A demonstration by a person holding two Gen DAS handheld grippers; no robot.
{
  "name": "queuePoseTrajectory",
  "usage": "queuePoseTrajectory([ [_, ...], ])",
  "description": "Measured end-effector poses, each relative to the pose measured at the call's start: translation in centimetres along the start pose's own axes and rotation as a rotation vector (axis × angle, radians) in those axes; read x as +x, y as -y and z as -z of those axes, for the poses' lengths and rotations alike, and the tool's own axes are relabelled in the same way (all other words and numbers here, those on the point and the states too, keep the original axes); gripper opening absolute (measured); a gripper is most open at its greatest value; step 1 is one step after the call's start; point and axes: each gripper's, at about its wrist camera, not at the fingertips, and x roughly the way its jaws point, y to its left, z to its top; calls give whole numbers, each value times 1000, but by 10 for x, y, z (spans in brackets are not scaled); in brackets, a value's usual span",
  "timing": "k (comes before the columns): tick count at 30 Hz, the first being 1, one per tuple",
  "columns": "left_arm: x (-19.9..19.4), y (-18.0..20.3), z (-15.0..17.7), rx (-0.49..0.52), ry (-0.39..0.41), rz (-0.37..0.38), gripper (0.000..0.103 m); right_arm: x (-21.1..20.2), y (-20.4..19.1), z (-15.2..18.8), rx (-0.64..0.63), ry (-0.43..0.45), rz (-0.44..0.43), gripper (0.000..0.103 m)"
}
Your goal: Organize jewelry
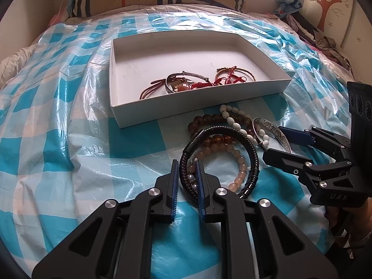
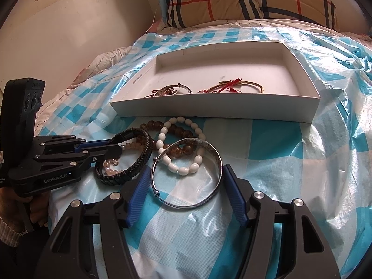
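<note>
In front of the white box [image 2: 209, 110] on the bed, the left tool [image 1: 187, 176] is clamped on the near arc of the black braided bracelet [image 1: 252, 153], with pink beads [image 1: 241, 169] caught inside its loop. To its right, still in front of the box, the right tool [image 2: 184, 190] stands apart, its blue pads straddling the silver bangle [image 2: 210, 153] without a firm squeeze. The white bead bracelet [image 2: 176, 168] lies across that bangle. A lift could drag tangled beads along, or the smooth bangle could slip on the slick plastic sheet [image 2: 290, 186].
</note>
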Motion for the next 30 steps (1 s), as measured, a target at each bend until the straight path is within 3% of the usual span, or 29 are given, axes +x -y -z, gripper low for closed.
queuePoseTrajectory([
  [20, 0, -7, 1, -38, 11, 41, 12, -3, 0, 0, 0, 21, 6, 61],
  [26, 1, -16, 0, -76, 1, 101, 12, -2, 0, 0, 2, 16, 5, 61],
  [30, 2, -17, -6, -82, 10, 100, 16, -2, 0, 0, 2, 16, 4, 61],
])
